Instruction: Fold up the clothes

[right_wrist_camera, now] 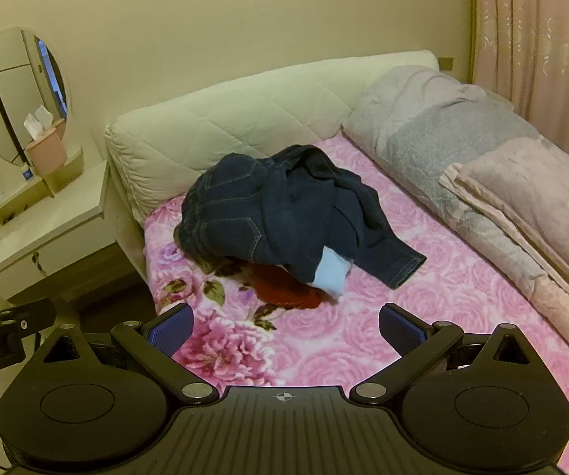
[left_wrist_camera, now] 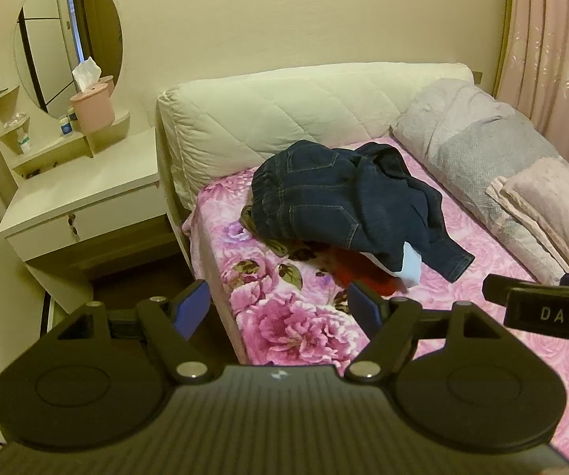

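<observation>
Left gripper (left_wrist_camera: pixel 280 301): jaws spread wide, nothing between the blue pads (left_wrist_camera: pixel 193 301), tilted down over the near-left corner of the bed. Right gripper (right_wrist_camera: pixel 286 326): also wide, empty, hovering over the floral sheet (right_wrist_camera: pixel 423 316) near the foot of the bed. Neither touches any fabric. The two sit side by side; each one's body edges into the other's wrist view.

Clothes pile (right_wrist_camera: pixel 284 213) lies ahead of both, mid-bed toward the headboard, well apart from the pads. Top layer is dark blue jeans (left_wrist_camera: pixel 316 198), crumpled, back pockets showing, one leg cuff trailing out to the right. A pale blue piece (right_wrist_camera: pixel 334 275) sticks out under the front edge. A red garment (right_wrist_camera: pixel 288 291) pokes out beneath, closest to the grippers. Something olive or tan shows at the pile's left edge, too buried to identify.

Cream quilted headboard (left_wrist_camera: pixel 284 111) behind the pile. Rolled grey and pink bedding (right_wrist_camera: pixel 482 166) along the right side, pink curtain (left_wrist_camera: pixel 553 39) beyond it. White dressing table (left_wrist_camera: pixel 82 194) left of the bed, with oval mirror (left_wrist_camera: pixel 67 39) and pink tissue holder (left_wrist_camera: pixel 92 107).
</observation>
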### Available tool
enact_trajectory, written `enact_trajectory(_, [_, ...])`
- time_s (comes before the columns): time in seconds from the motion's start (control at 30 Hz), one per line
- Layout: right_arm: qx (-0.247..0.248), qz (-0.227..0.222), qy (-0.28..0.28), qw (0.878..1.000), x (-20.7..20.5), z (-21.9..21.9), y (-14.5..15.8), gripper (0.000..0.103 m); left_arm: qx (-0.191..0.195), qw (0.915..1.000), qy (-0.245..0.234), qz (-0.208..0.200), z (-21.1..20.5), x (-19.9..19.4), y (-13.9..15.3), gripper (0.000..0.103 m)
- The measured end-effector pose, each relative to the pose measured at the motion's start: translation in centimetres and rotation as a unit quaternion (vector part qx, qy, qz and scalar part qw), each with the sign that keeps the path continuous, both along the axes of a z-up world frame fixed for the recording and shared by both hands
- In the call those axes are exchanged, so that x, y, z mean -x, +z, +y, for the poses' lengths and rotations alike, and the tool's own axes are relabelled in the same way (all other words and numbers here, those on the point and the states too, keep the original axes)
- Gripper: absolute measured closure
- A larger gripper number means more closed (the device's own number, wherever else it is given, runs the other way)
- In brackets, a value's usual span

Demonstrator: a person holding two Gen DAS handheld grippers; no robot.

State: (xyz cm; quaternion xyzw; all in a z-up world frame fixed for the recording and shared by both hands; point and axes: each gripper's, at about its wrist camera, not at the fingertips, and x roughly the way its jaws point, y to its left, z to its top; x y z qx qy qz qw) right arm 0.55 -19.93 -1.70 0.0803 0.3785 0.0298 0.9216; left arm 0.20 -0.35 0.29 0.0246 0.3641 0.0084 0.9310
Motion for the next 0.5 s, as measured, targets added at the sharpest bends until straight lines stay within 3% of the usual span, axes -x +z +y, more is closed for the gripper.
enact_trajectory(0.5, [0.008, -0.007, 0.001, 1.0, 0.6, 1.1, 1.0, 0.001, 0.0, 1.0, -0.004, -0.004, 1.3, 1.3, -0.6, 0.029])
